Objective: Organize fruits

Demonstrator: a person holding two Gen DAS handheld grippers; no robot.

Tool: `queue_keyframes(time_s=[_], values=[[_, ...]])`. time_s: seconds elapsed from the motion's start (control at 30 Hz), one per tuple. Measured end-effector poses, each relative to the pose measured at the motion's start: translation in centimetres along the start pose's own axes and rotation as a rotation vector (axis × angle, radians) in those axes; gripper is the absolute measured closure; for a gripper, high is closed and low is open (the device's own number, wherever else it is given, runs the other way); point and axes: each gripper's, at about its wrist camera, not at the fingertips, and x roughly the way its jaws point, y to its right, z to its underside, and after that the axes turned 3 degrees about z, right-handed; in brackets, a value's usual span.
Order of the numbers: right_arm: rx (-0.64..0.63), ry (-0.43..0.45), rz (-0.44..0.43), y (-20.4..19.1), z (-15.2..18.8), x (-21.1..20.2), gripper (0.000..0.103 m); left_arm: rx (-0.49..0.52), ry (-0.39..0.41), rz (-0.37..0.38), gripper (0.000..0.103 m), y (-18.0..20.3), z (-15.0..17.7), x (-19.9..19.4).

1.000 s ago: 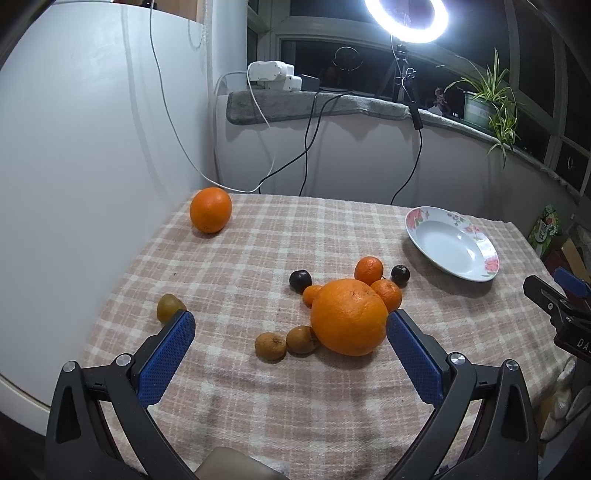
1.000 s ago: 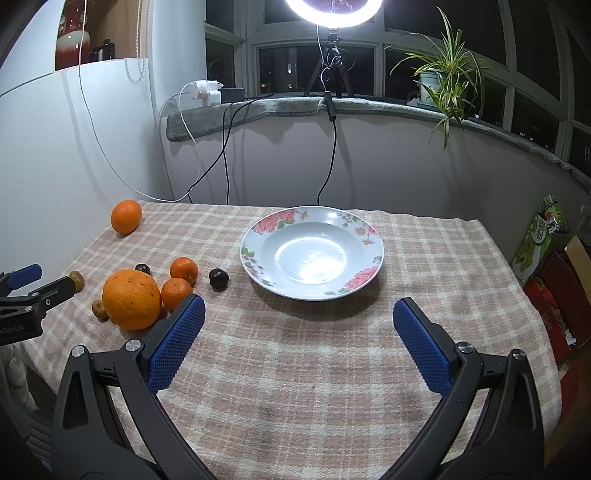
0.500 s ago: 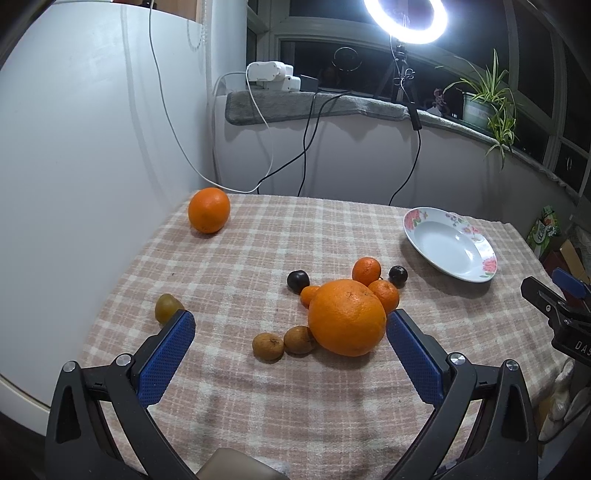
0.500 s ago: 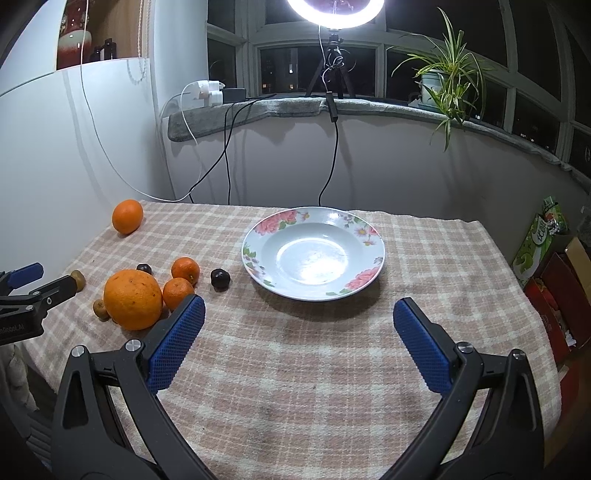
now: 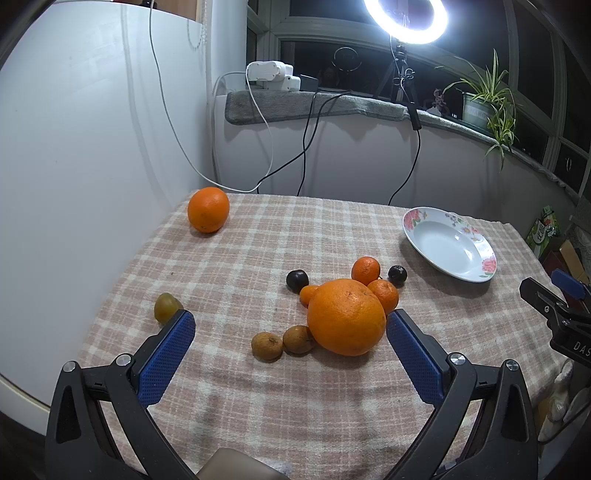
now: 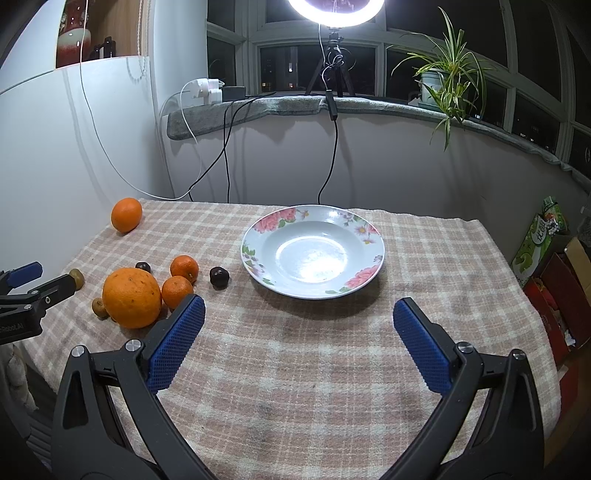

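A big orange (image 5: 346,316) (image 6: 132,297) lies on the checked cloth among small tangerines (image 5: 365,270) (image 6: 184,268), two dark plums (image 5: 297,280) (image 6: 219,277) and two brown kiwis (image 5: 267,345). A second orange (image 5: 208,209) (image 6: 126,214) sits at the far left. A greenish fruit (image 5: 167,306) lies left. An empty flowered plate (image 5: 447,243) (image 6: 312,251) stands to the right. My left gripper (image 5: 290,349) is open, just short of the big orange. My right gripper (image 6: 297,339) is open, in front of the plate.
The table (image 6: 424,251) stands against a white wall, with cables hanging at the back. A ring light (image 5: 405,18) and a potted plant (image 6: 443,81) stand on the sill. Boxes (image 6: 554,280) sit off the right edge.
Both views have shifted very slightly; the fruits and the plate have not moved. Both grippers stay open.
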Motion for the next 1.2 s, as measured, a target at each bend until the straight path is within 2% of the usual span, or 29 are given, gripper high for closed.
queue_keyframes(time_s=[1.2], values=[[0.000, -0.017, 0.001, -0.08, 0.43, 0.29, 0.000, -0.003, -0.003, 0.003, 0.001, -0.40, 0.15, 0.09]])
